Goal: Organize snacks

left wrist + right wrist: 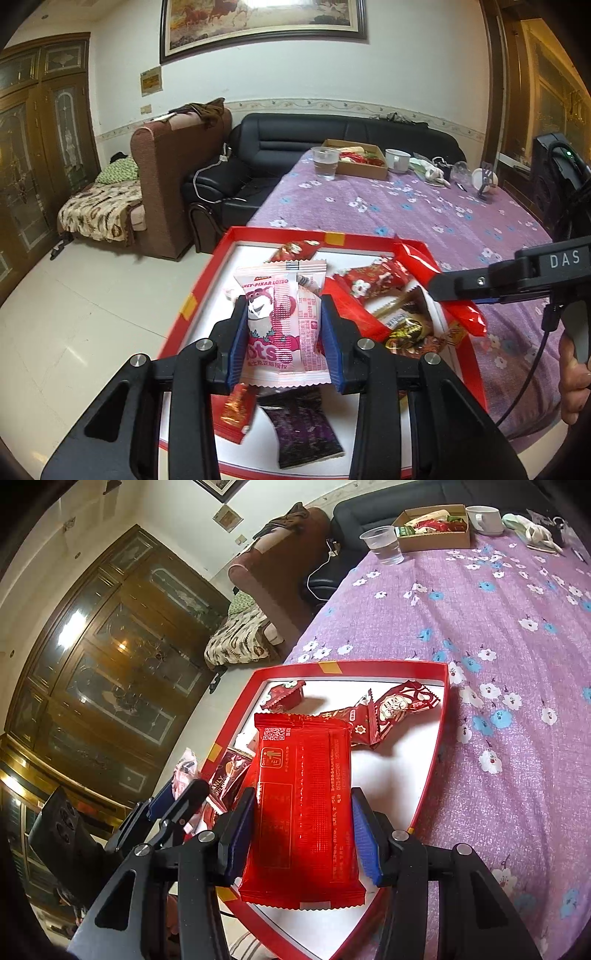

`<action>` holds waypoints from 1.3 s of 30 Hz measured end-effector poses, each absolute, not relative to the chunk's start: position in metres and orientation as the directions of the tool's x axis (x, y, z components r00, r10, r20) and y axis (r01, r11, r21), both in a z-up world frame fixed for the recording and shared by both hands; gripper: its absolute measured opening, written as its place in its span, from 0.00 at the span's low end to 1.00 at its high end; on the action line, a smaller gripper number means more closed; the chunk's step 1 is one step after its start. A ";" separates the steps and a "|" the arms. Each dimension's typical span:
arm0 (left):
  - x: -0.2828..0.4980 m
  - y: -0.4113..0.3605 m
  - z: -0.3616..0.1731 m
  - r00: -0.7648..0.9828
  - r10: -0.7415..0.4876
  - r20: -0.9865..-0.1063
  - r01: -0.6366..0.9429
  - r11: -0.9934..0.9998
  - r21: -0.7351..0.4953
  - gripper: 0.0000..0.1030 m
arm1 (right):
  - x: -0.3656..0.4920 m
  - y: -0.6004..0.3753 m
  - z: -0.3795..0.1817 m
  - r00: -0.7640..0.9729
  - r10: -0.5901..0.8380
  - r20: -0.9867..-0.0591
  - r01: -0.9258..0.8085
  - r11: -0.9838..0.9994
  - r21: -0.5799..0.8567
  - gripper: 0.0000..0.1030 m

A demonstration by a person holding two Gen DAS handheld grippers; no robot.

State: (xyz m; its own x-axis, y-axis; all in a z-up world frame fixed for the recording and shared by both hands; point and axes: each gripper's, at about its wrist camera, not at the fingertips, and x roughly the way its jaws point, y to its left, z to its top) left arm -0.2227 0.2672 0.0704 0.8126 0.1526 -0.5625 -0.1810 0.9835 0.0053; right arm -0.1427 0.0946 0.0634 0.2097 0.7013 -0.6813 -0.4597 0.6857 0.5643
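Observation:
A red-rimmed tray (207,280) with a white floor lies on the purple flowered tablecloth and holds several snack packets. My left gripper (283,334) is shut on a pink snack packet (284,317) with a bear printed on it, held above the tray. My right gripper (301,834) is shut on a red snack packet (303,805), also above the tray (441,716). In the left wrist view the right gripper (461,291) comes in from the right with the red packet (469,314) hanging from it. The left gripper (181,797) shows at the lower left of the right wrist view.
At the table's far end stand a clear plastic cup (325,162), a brown cardboard box (364,158) of snacks, a white cup (397,159) and small clutter. A black sofa (295,147) and a brown armchair (173,177) stand beyond the table's left edge.

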 end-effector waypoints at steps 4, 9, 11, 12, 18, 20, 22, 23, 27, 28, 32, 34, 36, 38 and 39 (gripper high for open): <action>-0.226 0.275 0.073 0.813 0.185 -0.551 -0.208 0.978 0.021 0.33 | -0.145 0.098 0.067 0.211 0.701 -0.681 -0.468 0.684 0.560 0.49; -0.227 0.282 0.072 0.810 0.202 -0.550 -0.227 0.974 0.025 0.33 | -0.148 0.105 0.066 0.206 0.699 -0.685 -0.474 0.684 0.555 0.49; -0.227 0.285 0.071 0.809 0.209 -0.550 -0.233 0.972 0.027 0.33 | -0.149 0.108 0.066 0.207 0.694 -0.690 -0.477 0.687 0.548 0.49; -0.227 0.287 0.071 0.808 0.211 -0.550 -0.235 0.972 0.026 0.33 | -0.149 0.110 0.066 0.204 0.694 -0.691 -0.477 0.687 0.548 0.49; -0.228 0.292 0.068 0.807 0.219 -0.548 -0.246 0.969 0.026 0.33 | -0.149 0.117 0.063 0.198 0.689 -0.698 -0.482 0.688 0.543 0.49; -0.228 0.294 0.067 0.805 0.221 -0.550 -0.249 0.968 0.024 0.33 | -0.150 0.119 0.063 0.199 0.685 -0.701 -0.483 0.691 0.538 0.49; -0.228 0.296 0.066 0.804 0.221 -0.552 -0.251 0.968 0.022 0.33 | -0.149 0.122 0.061 0.195 0.683 -0.704 -0.481 0.692 0.539 0.49; -0.228 0.297 0.066 0.804 0.221 -0.552 -0.252 0.967 0.020 0.33 | -0.149 0.124 0.061 0.195 0.682 -0.705 -0.481 0.693 0.537 0.49; -0.227 0.302 0.063 0.802 0.221 -0.555 -0.257 0.966 0.014 0.33 | -0.149 0.127 0.060 0.197 0.676 -0.710 -0.483 0.697 0.530 0.49; -0.227 0.303 0.063 0.802 0.221 -0.556 -0.258 0.966 0.011 0.33 | -0.149 0.129 0.060 0.199 0.675 -0.711 -0.485 0.698 0.527 0.49; -0.225 0.305 0.060 0.800 0.219 -0.558 -0.258 0.966 0.009 0.33 | -0.148 0.132 0.060 0.201 0.671 -0.713 -0.485 0.701 0.523 0.49; -0.224 0.306 0.059 0.799 0.217 -0.561 -0.258 0.966 0.005 0.33 | -0.147 0.134 0.060 0.204 0.669 -0.715 -0.484 0.704 0.520 0.49; -0.223 0.307 0.057 0.797 0.215 -0.564 -0.258 0.966 0.004 0.33 | -0.147 0.135 0.060 0.211 0.665 -0.716 -0.483 0.708 0.515 0.49; -0.221 0.307 0.056 0.796 0.207 -0.568 -0.252 0.968 0.000 0.34 | -0.145 0.137 0.059 0.216 0.662 -0.717 -0.481 0.712 0.512 0.49; -0.219 0.306 0.056 0.796 0.202 -0.570 -0.247 0.969 -0.002 0.34 | -0.145 0.137 0.059 0.218 0.662 -0.717 -0.480 0.713 0.512 0.49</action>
